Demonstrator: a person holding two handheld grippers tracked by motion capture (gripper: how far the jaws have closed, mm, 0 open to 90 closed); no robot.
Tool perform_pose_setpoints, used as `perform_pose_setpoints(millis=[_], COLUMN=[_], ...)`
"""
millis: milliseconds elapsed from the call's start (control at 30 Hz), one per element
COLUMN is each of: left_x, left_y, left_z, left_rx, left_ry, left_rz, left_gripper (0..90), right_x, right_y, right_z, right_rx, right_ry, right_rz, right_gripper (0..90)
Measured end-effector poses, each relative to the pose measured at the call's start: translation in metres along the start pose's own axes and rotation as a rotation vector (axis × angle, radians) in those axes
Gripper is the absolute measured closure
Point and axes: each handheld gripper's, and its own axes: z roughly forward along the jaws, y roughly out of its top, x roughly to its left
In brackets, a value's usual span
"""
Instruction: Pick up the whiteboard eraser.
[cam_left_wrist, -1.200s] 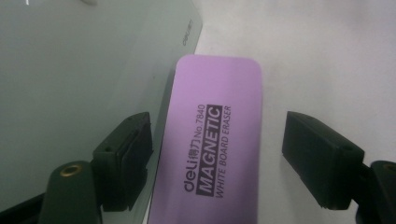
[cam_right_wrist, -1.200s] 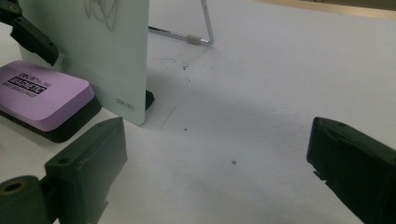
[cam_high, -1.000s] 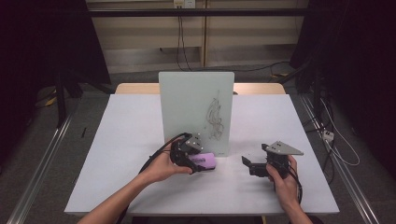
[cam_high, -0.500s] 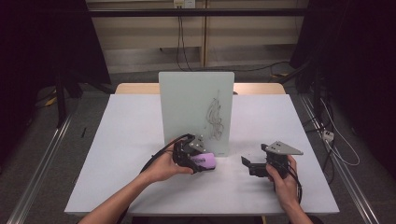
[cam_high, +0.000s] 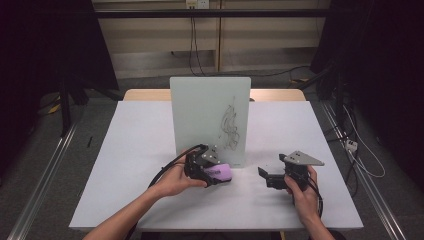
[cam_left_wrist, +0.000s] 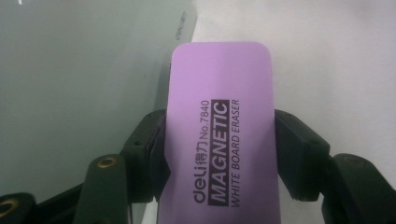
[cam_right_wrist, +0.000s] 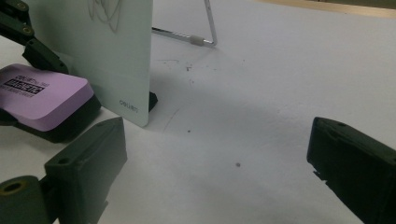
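Observation:
A purple magnetic whiteboard eraser (cam_high: 221, 173) lies on the white table (cam_high: 130, 150), just in front of an upright whiteboard (cam_high: 205, 115) that bears a black scribble (cam_high: 231, 127). My left gripper (cam_high: 214, 177) is shut on the eraser (cam_left_wrist: 219, 84). Its jaws have just been closing, and both pads now press the eraser's long sides. My right gripper (cam_high: 265, 177) rests to the right of the board, open, with nothing between its jaws. In the right gripper view (cam_right_wrist: 217, 158) the eraser (cam_right_wrist: 42, 95) lies at the left, beside the board's lower corner (cam_right_wrist: 130, 93).
The board's wire stand leg (cam_right_wrist: 208, 28) rests on the table behind it. Bare white tabletop spreads to the left, right and front. Dark floor, rails and cables surround the table.

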Motion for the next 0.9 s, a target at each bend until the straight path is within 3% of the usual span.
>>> perform_pose_setpoints(millis=[333,567,733,900], left_x=[0.000,0.002,0.000,-0.004], left_y=[-0.005,-0.005,-0.004,-0.003], left_z=[-0.012,-0.028,-0.037,-0.044], left_rx=[-0.073,-0.155,-0.179,-0.223], left_ry=[0.022,0.063,0.111,0.124], left_rz=[-0.032,-0.052,-0.042,-0.046], left_gripper=[40.6,40.6,40.6,40.7], right_x=[0.000,0.001,0.001,0.002], right_y=[0.001,0.000,0.001,0.001], right_z=[0.003,0.001,0.002,0.002], right_rx=[0.006,0.005,0.002,0.003], right_ry=[0.001,0.010,0.013,0.014], right_rz=[0.003,0.001,-0.008,-0.013], right_gripper=[5.0,4.9,4.9,4.8])
